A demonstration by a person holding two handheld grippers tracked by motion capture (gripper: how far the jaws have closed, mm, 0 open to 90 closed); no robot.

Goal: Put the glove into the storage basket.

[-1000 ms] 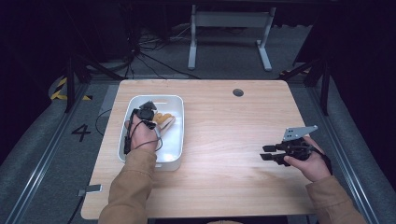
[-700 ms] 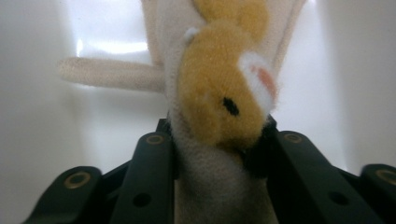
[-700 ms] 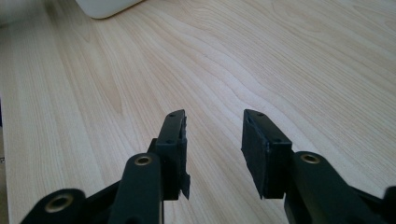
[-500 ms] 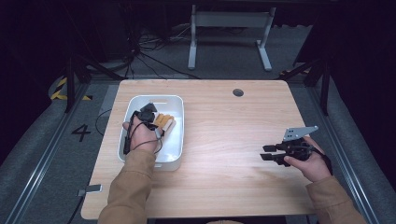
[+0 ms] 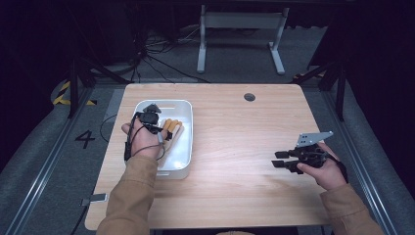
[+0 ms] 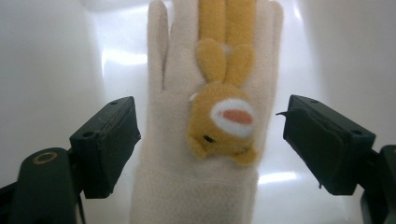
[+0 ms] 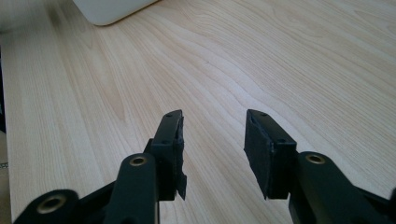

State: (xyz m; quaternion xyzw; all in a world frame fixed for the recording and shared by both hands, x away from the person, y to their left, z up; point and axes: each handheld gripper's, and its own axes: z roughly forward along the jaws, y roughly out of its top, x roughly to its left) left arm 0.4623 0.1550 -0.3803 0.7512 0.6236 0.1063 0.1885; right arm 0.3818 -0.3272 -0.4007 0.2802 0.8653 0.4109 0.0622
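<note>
Glove: we see a cream fleece glove [image 6: 196,154] lying flat on the floor of the white tub [image 5: 183,147], its fingers pointing to 12 o'clock in the left gripper view and its cuff toward the camera.
Toy on glove: a small orange plush animal [image 6: 224,121] with a white muzzle lies on the palm; whether it is sewn on we cannot tell.
Tub: it sits at about 9 o'clock on the wooden table [image 5: 244,186], near the left edge.
Left gripper: our left gripper [image 6: 210,140] hangs over the glove with its jaws spread wide, one at 9 o'clock and one at 3 o'clock of the palm, both apart from the fleece and holding nothing.
Right gripper: our right gripper [image 5: 284,164] rests low over bare wood at about 4 o'clock on the table, well apart from the tub; its jaws stand partly open with nothing between them.
Step in hand: we judge this as the line-up for a grasp on the glove, not yet a grip.
Next move: we would lower the left gripper until the jaws straddle the glove, then close across it, taking care that soft fleece bunches rather than slips.
</note>
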